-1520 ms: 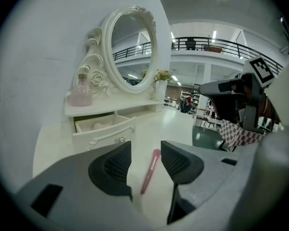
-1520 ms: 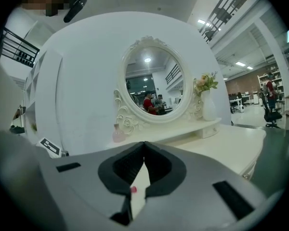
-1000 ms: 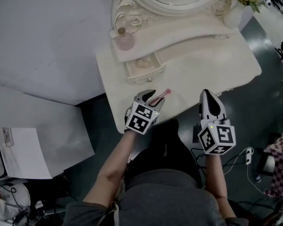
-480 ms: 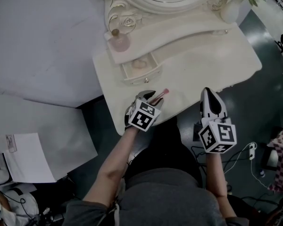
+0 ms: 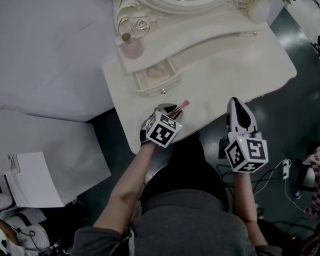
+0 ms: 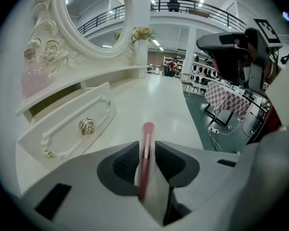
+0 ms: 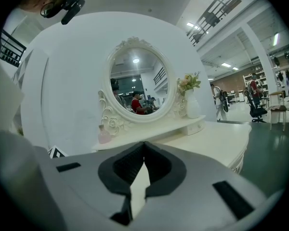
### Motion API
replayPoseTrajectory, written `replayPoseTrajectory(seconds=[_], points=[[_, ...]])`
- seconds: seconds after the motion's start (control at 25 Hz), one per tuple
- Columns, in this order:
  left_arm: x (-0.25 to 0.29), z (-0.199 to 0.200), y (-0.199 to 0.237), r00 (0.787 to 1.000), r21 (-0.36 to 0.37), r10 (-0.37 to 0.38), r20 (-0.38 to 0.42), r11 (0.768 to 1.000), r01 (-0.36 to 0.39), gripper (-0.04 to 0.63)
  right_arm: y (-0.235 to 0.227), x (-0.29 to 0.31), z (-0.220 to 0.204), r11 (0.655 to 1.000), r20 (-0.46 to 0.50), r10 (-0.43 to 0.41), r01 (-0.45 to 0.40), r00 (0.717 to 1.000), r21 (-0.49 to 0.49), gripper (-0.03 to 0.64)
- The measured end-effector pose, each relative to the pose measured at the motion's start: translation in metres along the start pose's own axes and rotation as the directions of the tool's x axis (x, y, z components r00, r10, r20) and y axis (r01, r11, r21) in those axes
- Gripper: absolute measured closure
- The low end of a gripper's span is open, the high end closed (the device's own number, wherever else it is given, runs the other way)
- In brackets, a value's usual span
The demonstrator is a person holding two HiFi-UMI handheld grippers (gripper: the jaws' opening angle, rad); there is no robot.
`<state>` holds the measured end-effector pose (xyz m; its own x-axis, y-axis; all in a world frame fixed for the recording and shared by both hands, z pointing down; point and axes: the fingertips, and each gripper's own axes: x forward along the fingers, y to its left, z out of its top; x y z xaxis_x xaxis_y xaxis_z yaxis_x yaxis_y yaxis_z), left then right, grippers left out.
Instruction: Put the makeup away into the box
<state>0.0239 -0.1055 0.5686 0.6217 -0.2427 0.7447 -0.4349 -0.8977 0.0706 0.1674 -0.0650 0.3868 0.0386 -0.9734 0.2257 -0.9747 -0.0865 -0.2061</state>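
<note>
A thin pink makeup stick (image 5: 181, 106) lies on the white dressing table (image 5: 229, 63) near its front edge. My left gripper (image 5: 171, 110) points down at it. In the left gripper view the stick (image 6: 146, 143) runs between the jaws of the left gripper (image 6: 147, 147), which are closing; a slim gap still shows on its right side. My right gripper (image 5: 236, 103) hovers at the table's front edge to the right, and the right gripper (image 7: 144, 146) is shut with nothing in it. A small drawer (image 5: 156, 74) stands pulled out behind the stick.
A pink perfume bottle (image 5: 131, 47) stands on the raised shelf at the left, under the oval mirror (image 5: 149, 7). A vase of flowers (image 5: 265, 1) sits at the shelf's right end. The drawer front (image 6: 67, 126) with its rose knob is just left of the left gripper.
My left gripper has sunk onto the pink stick and its jaws have narrowed around it. The right gripper has kept still.
</note>
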Motion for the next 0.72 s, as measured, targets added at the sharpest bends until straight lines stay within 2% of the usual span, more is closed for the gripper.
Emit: replayPoseTrajectory(seconds=[0.72], points=[[0.000, 0.001, 0.000, 1.000, -0.015, -0.017, -0.019, 1.000, 0.016, 0.546, 0.003, 0.019, 0.002, 0.999, -0.010, 0.046, -0.046, 0.999, 0.001, 0.612]])
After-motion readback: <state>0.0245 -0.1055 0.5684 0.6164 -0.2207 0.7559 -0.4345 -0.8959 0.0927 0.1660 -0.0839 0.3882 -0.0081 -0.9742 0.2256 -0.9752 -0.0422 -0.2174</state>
